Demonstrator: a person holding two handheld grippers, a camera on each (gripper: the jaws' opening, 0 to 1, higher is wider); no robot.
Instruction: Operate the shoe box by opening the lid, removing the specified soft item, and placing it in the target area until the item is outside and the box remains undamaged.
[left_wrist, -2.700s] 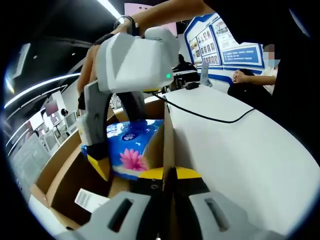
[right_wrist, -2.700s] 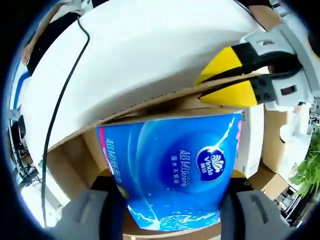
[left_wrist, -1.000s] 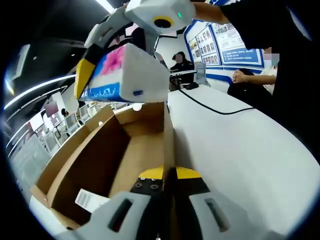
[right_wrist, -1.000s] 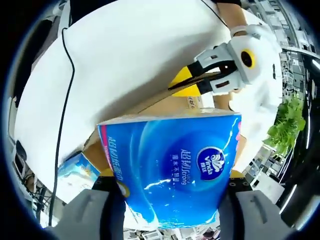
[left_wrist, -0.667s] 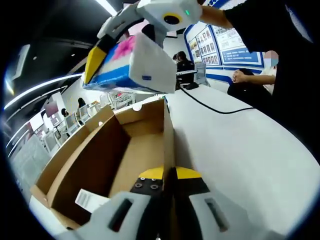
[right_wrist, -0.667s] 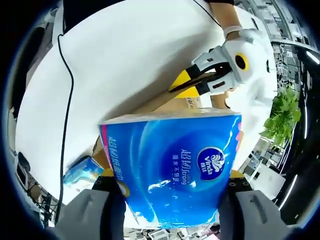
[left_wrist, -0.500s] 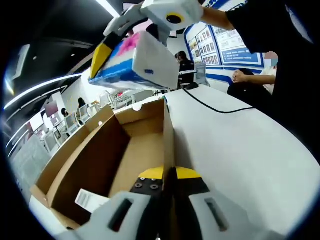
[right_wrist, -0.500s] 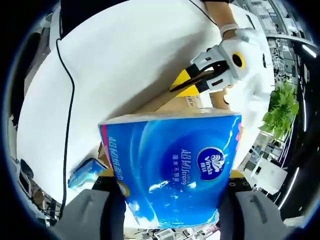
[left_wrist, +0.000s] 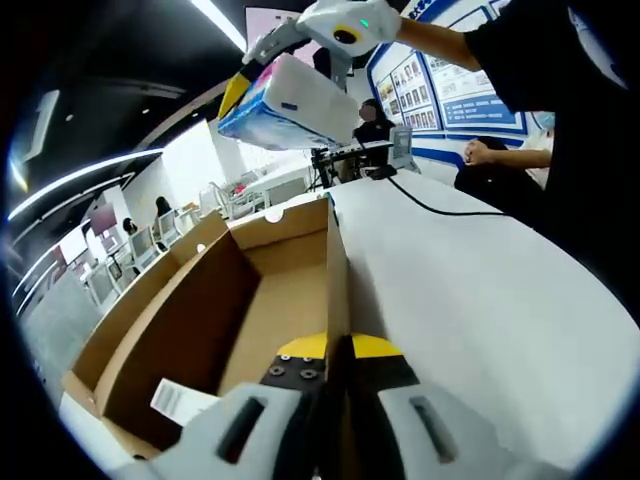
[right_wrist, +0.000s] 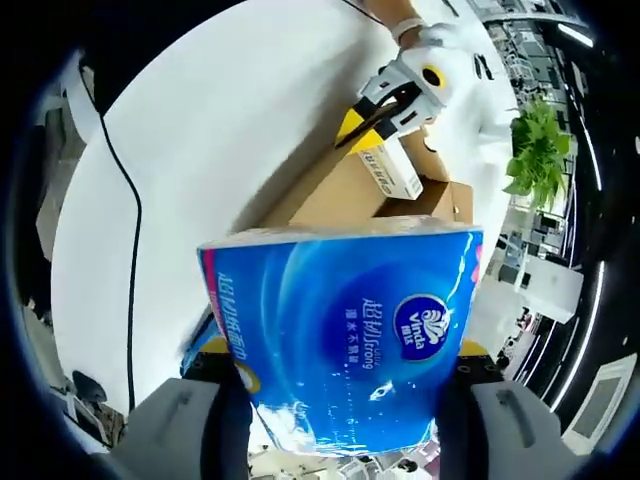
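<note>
My right gripper (right_wrist: 340, 375) clamped on the blue Vinda tissue pack (right_wrist: 345, 335), my left gripper (left_wrist: 335, 352) pinching the cardboard shoe box (left_wrist: 250, 300) wall, jaw tips partly hidden.

Open brown cardboard shoe box (left_wrist: 250, 300) lies lid-off, hollow showing a white slip. Blue tissue pack (right_wrist: 345, 335) hangs well above it, tilted.

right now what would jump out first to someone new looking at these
The blue tissue pack clamped in the right gripper, held up high above the table. Next, the open cardboard box below it, its inside bare but for a white label near one corner. The left gripper, with yellow tips, is shut on the box's side wall.
</note>
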